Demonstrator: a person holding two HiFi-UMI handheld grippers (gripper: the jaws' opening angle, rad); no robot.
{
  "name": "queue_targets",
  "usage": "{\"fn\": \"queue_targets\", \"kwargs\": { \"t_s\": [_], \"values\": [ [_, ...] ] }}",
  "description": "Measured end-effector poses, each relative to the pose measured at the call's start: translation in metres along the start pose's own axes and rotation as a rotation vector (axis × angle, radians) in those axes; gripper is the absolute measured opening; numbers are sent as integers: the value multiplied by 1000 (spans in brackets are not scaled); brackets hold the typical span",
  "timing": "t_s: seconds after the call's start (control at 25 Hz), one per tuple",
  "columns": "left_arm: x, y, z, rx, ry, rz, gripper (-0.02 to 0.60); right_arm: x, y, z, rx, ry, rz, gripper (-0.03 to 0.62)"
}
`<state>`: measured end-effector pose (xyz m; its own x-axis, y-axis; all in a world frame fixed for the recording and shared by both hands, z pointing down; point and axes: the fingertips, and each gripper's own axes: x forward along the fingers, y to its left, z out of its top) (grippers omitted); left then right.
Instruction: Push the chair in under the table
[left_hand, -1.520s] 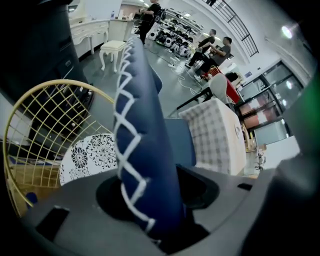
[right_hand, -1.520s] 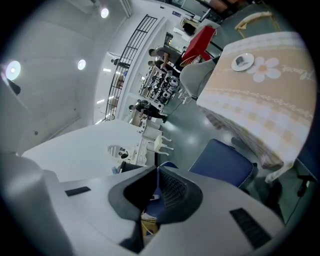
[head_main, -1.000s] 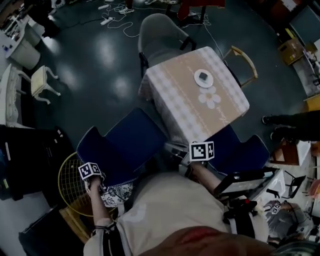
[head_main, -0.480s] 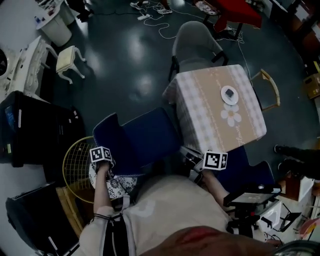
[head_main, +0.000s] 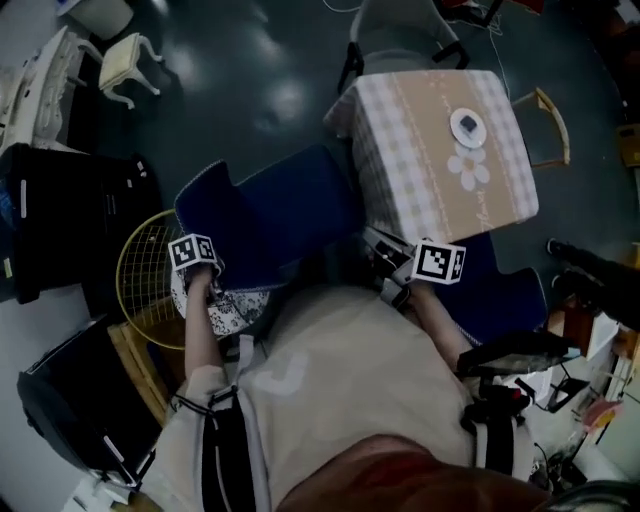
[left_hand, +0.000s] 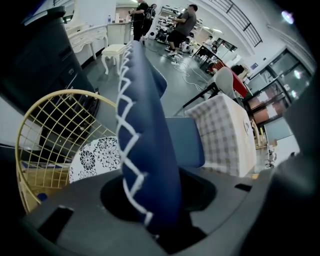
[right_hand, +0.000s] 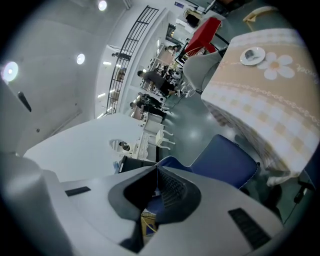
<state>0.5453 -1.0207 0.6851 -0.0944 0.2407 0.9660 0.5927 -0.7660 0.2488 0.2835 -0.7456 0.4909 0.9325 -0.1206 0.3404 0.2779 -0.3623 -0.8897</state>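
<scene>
The blue chair (head_main: 285, 210) stands with its seat toward the table (head_main: 505, 205), which wears a beige checked cloth. My left gripper (head_main: 203, 272) points down over the top edge of the chair's backrest (head_main: 215, 225). In the left gripper view the white-stitched backrest (left_hand: 142, 150) runs between the jaws of the left gripper (left_hand: 150, 205), which have just been closing and sit against it. My right gripper (head_main: 383, 258) hovers by the seat's near edge, beside the table corner. In its own view the right gripper (right_hand: 157, 169) is shut and holds nothing.
A second blue chair (head_main: 505, 290) sits at the table's right, a grey chair (head_main: 400, 25) at its far side, a wooden one (head_main: 548, 120) beyond. A yellow wire basket (head_main: 140, 290) stands behind the backrest. Black cases (head_main: 60, 210) and a white stool (head_main: 125, 60) lie left.
The head view has swung, so chair and table sit higher and further right in the picture. Both grippers keep their places against the chair; the chair itself shows no clear move.
</scene>
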Motion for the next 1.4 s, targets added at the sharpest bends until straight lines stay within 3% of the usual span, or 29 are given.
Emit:
{"fn": "queue_targets", "kwargs": {
  "t_s": [0.48, 1.4],
  "values": [
    [-2, 0, 13, -3, 0, -7, 158, -13, -1, -11, 82, -38, -65, 12],
    [-3, 7, 10, -35, -3, -18, 152, -7, -2, -15, 113, -54, -53, 12]
  ]
}}
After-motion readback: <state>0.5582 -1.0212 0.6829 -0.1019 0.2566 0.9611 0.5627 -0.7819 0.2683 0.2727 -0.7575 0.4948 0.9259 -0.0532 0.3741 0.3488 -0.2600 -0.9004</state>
